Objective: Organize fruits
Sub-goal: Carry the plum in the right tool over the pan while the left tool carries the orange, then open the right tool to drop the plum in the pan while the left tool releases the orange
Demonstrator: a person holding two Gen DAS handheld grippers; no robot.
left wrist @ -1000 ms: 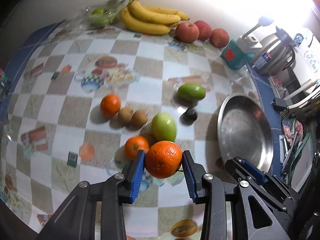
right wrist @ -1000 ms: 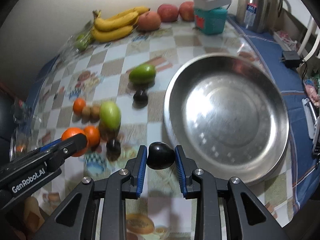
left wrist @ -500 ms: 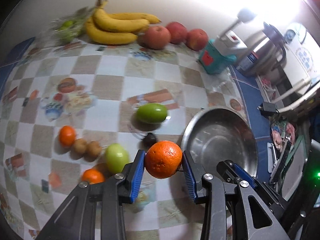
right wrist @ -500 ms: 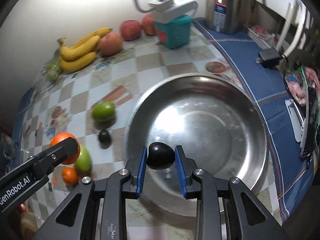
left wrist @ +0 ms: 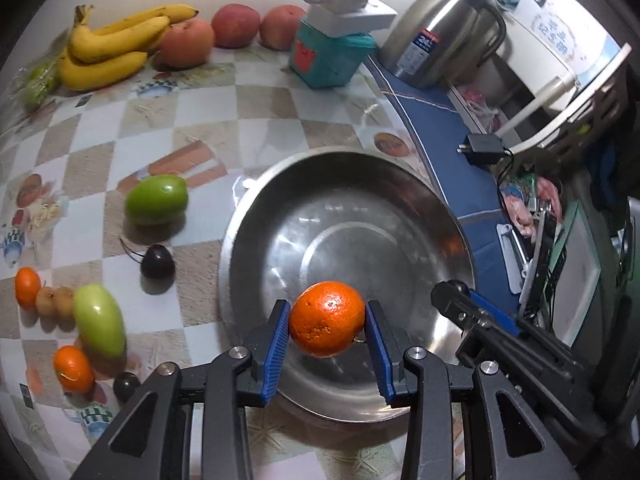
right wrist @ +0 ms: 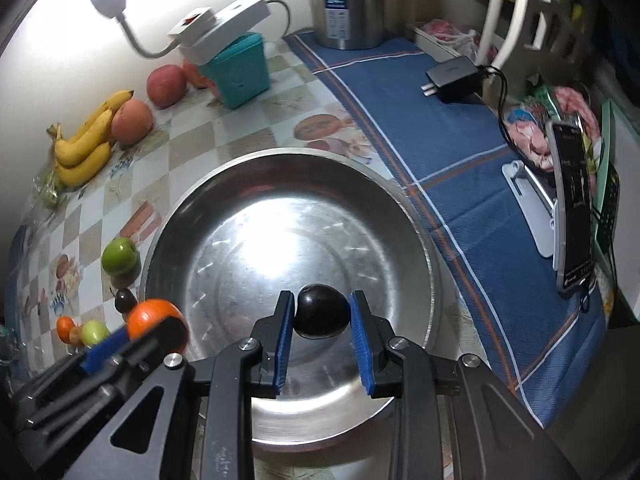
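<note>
1. We hold the left gripper (left wrist: 327, 334) clamped on an orange (left wrist: 327, 319), its blue pads (left wrist: 276, 344) pressed to either side of the fruit, above the near part of the steel bowl (left wrist: 256, 216).
2. We hold the right gripper (right wrist: 321, 330) clamped on a dark round fruit (right wrist: 321, 317) (possibly a plum; we cannot tell), likewise above the bowl, whose rim (right wrist: 424, 232) fills most of the right wrist view.
3. The two grippers sit side by side over the bowl; the left one, with its orange (right wrist: 154, 314), shows at the lower left of the right wrist view.
4. Loose on the checked tablecloth (left wrist: 264, 136), left of the bowl: a green fruit (left wrist: 156, 199), a dark cherry-like fruit with stem (left wrist: 157, 262), a pale green elongated fruit (left wrist: 99, 319), two small oranges (left wrist: 27, 286) (left wrist: 73, 368), two small brown fruits (left wrist: 54, 300) and another small dark fruit (left wrist: 126, 385).
5. Along the back wall: a bunch of bananas (left wrist: 112, 46) and three apples (left wrist: 234, 26), the nearest touching the bananas.
6. Other items: a teal box (left wrist: 326, 56) carrying a white power strip (left wrist: 352, 2), and a steel kettle (left wrist: 444, 36) on the blue cloth (right wrist: 440, 152).
</note>
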